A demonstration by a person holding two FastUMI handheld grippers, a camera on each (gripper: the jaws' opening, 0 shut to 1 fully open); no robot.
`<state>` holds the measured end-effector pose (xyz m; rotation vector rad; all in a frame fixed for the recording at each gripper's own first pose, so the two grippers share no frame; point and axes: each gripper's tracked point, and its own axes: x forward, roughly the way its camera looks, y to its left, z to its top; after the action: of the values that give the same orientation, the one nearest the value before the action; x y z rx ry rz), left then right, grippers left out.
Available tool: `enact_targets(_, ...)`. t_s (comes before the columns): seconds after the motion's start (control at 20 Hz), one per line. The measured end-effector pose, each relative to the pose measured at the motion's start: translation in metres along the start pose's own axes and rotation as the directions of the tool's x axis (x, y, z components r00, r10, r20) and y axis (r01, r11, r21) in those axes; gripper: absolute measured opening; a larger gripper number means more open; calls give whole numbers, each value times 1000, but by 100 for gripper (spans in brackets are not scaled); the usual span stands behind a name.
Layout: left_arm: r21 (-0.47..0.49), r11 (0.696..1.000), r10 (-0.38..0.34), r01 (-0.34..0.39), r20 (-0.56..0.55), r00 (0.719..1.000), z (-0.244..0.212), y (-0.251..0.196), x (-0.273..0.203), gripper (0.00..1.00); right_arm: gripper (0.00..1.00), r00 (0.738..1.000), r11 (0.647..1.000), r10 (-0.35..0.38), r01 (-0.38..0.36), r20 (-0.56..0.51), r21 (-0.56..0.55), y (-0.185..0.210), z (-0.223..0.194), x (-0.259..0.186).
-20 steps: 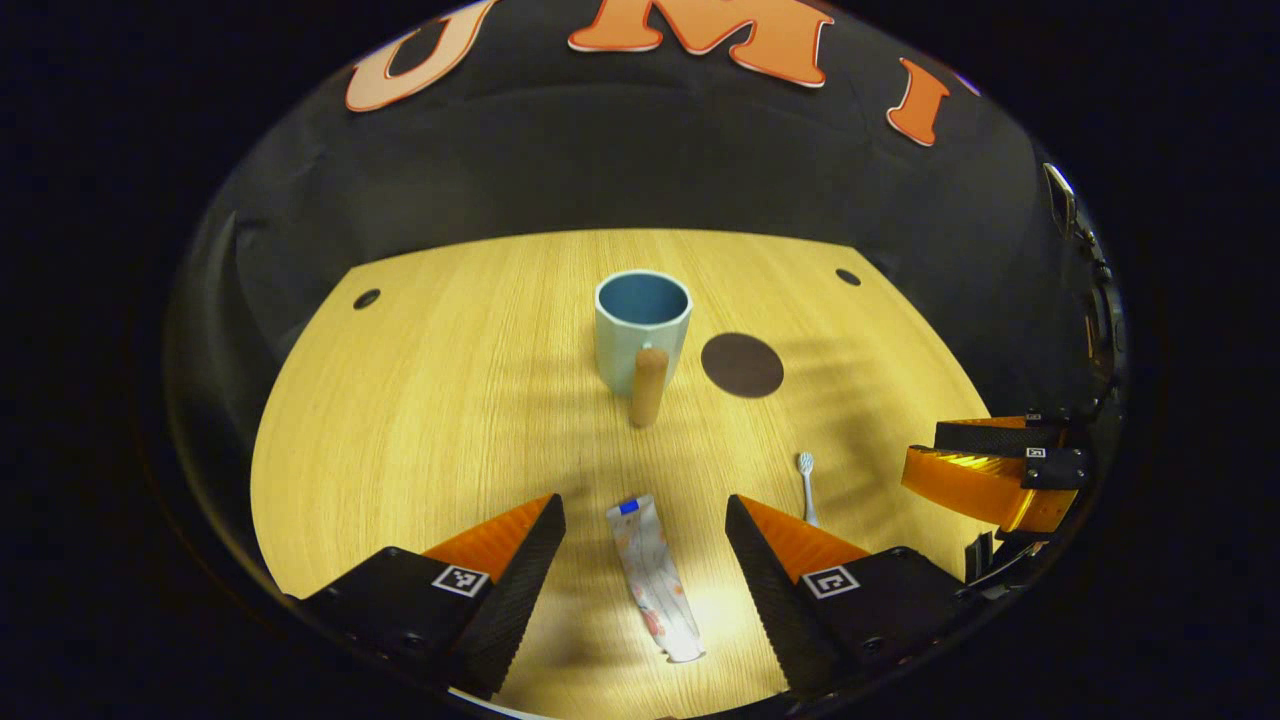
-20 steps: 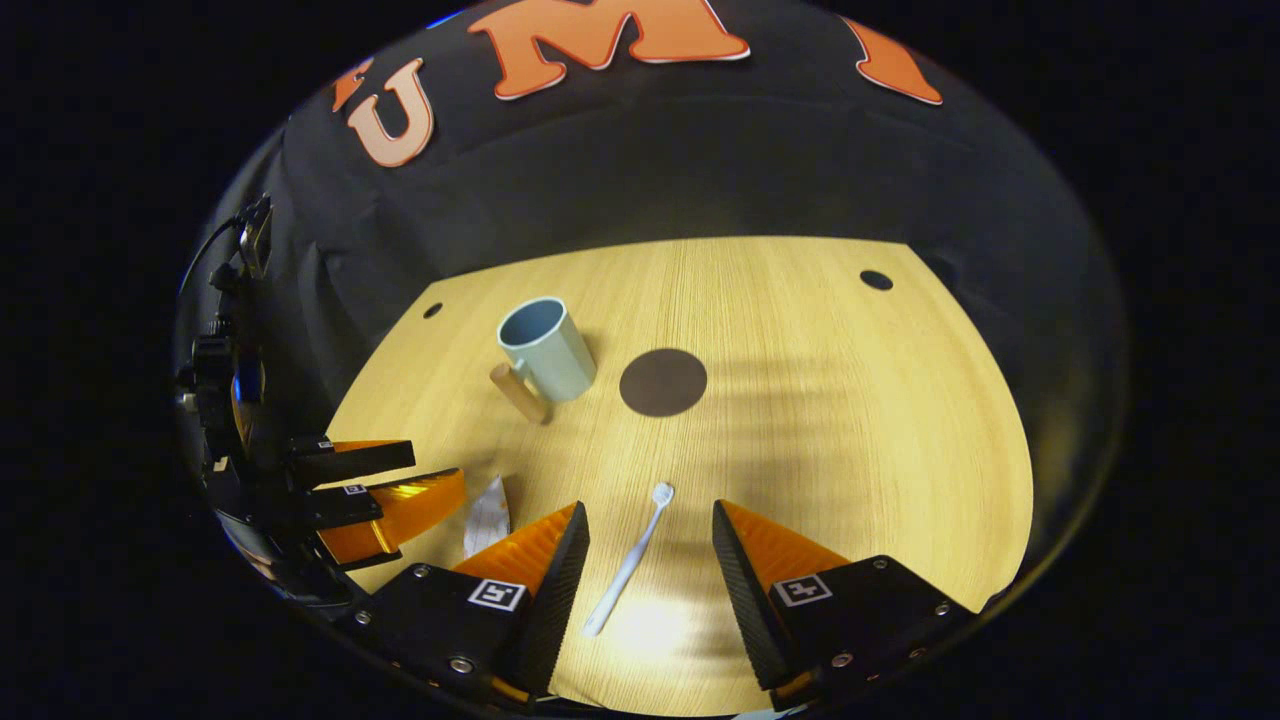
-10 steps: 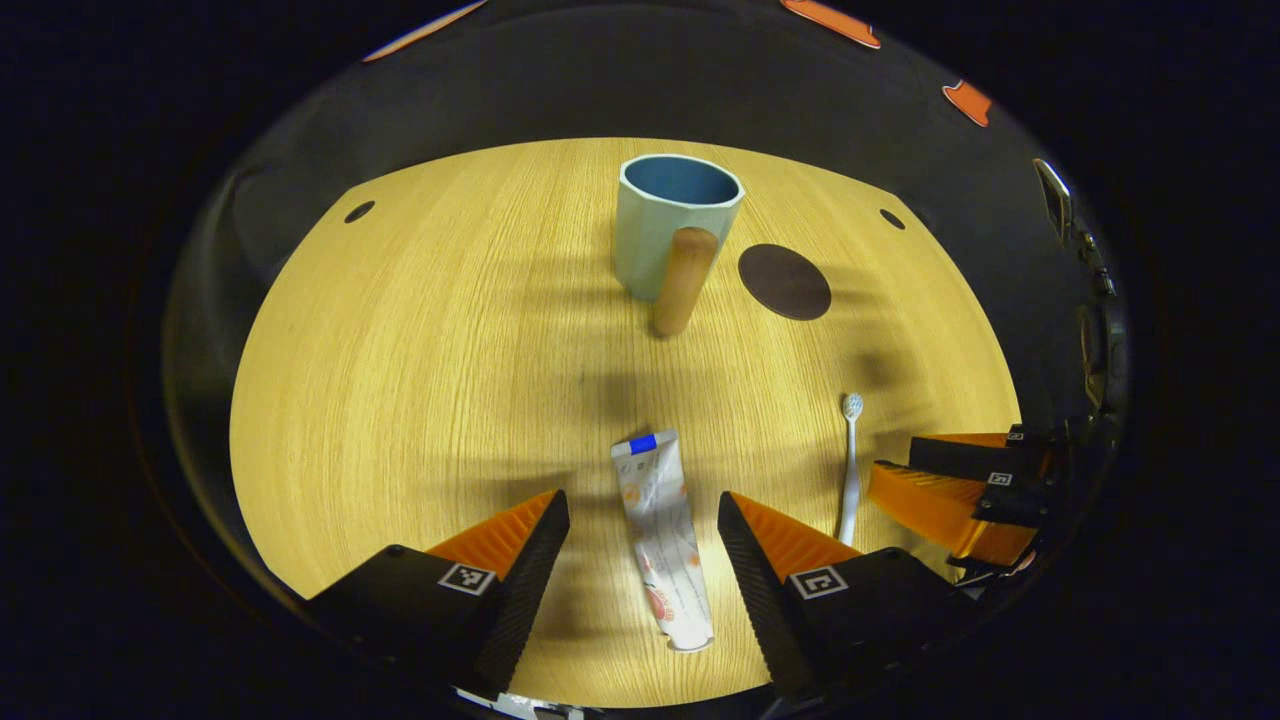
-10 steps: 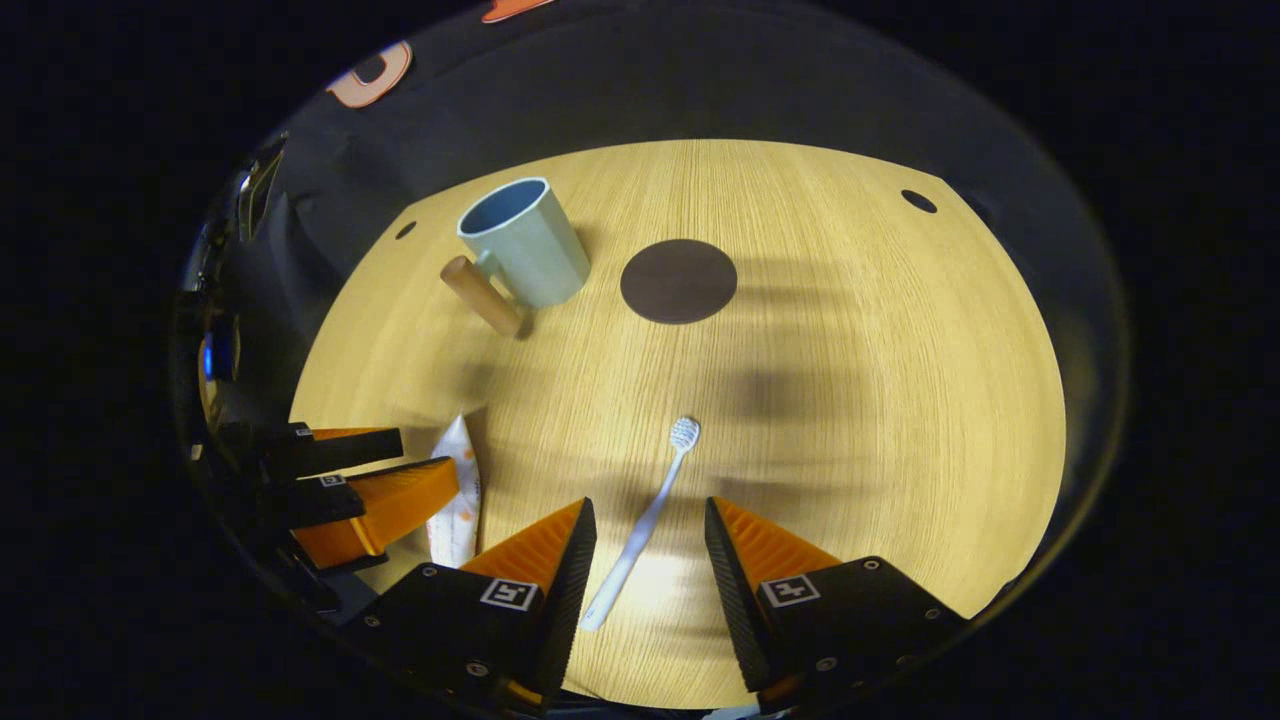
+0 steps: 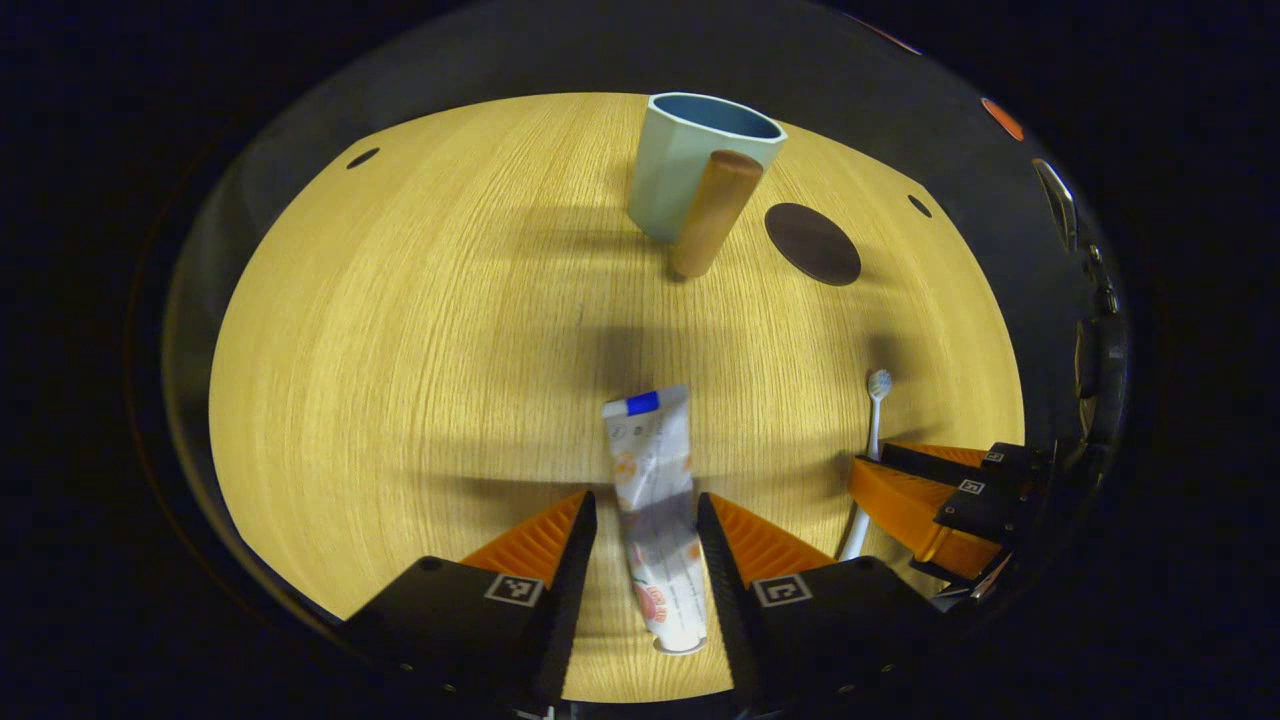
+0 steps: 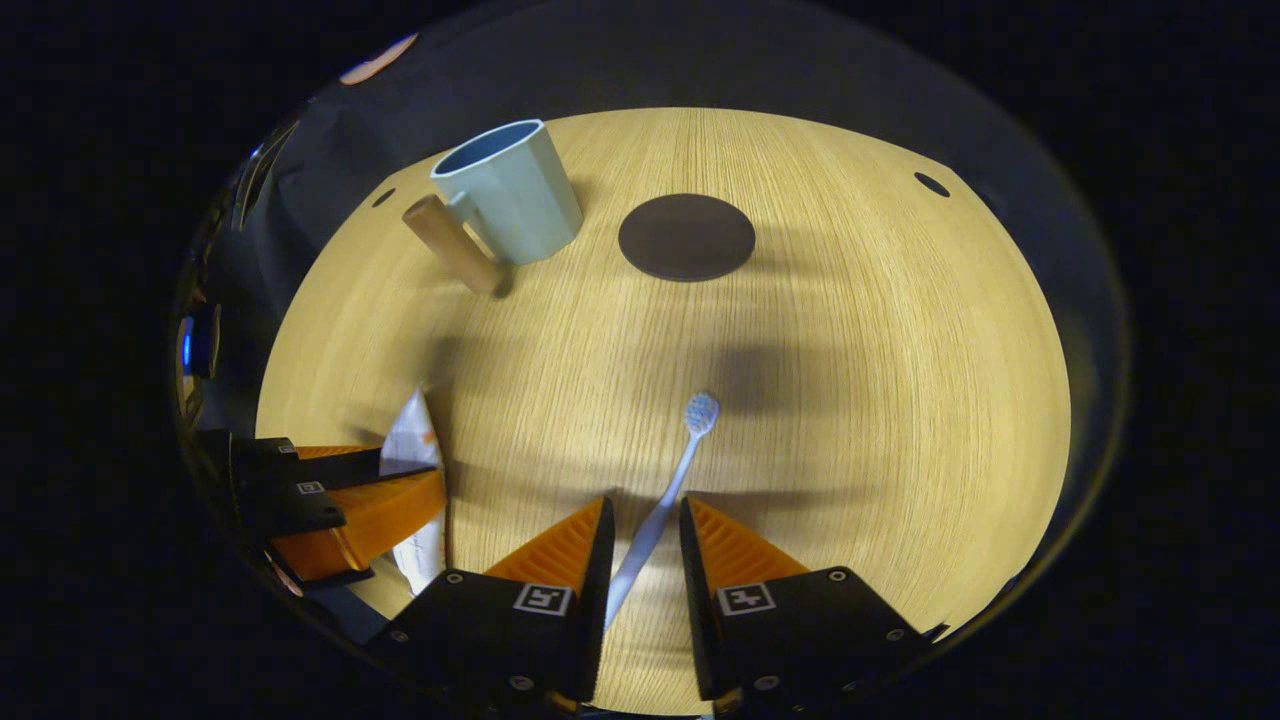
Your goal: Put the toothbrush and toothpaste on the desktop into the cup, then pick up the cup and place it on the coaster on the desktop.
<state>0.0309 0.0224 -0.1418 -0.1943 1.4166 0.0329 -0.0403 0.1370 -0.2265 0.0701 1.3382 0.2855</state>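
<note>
A white toothpaste tube [image 5: 650,450] lies flat on the wooden desktop, its lower half between the fingers of my left gripper [image 5: 647,497]. Those fingers stand narrow beside the tube; the right one touches its edge and a thin gap shows on the left. A white toothbrush [image 6: 685,460] lies with its handle between the fingers of my right gripper [image 6: 645,503], narrowed but with space on both sides. The pale blue cup [image 5: 680,165] with a wooden handle [image 5: 712,210] stands upright at the far side, the dark round coaster [image 5: 812,243] just to its right.
The right gripper [image 5: 870,465] shows at the right edge of the left gripper view, over the toothbrush [image 5: 877,400]. The left gripper [image 6: 415,470] shows at the left of the right gripper view. Small dark holes [image 6: 932,184] mark the desktop's far corners.
Both grippers have come down and forward over the desktop, and both pairs of fingers have narrowed, the left around the toothpaste, the right around the toothbrush handle. Neither object has moved.
</note>
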Motion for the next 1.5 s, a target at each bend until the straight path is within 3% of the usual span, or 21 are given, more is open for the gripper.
enact_targets(0.05, -6, 1000, 0, 0, -2, 1000, 1, -1, 7, 54, 26, 1000, 1000, -15, 15, 14, -2, -2, 1, 1)
enact_targets(0.1, -16, 1000, 8, -8, -9, 1000, 0, -1, 2, 58, 21, 1000, 1000, -13, 13, 17, -2, 0, 1, 0)
enact_targets(0.15, -35, 999, 9, -10, -13, 1000, -2, -5, 5, 45, 17, 999, 1000, 4, -4, 32, 8, 3, 3, 2)
enact_targets(0.25, -50, 998, 28, -29, -31, 999, -3, -5, 8, 37, 12, 996, 995, 78, -80, 39, 54, 13, 4, 4)
enact_targets(0.35, -53, 999, 9, -10, -21, 1000, 9, -8, 10, 19, 8, 988, 984, 142, -147, 54, 103, 19, 7, 5)
enact_targets(0.6, -50, 996, -72, 74, 35, 997, 58, -18, 15, 10, 4, 975, 969, 187, -203, 115, 138, 15, 9, 2)
enact_targets(0.75, -30, 983, -179, 183, 92, 979, 70, -13, 5, 10, 4, 957, 954, 222, -252, 188, 159, 11, 19, -12)
enact_targets(0.95, 16, 980, -196, 197, 206, 959, 97, -8, -6, 10, 4, 914, 942, 258, -310, 312, 128, 4, 33, -44)
enact_targets(1.2, 71, 974, -226, 215, 393, 891, 140, -16, -19, 10, 4, 831, 955, 258, -298, 493, 3, -5, 53, -105)
enact_targets(1.35, 87, 961, -270, 261, 487, 831, 155, -15, -22, 10, 4, 785, 961, 244, -273, 570, -36, -19, 54, -138)
enact_targets(1.5, 120, 960, -274, 251, 573, 772, 173, -1, -32, 10, 4, 736, 972, 214, -225, 642, -67, -23, 50, -140)
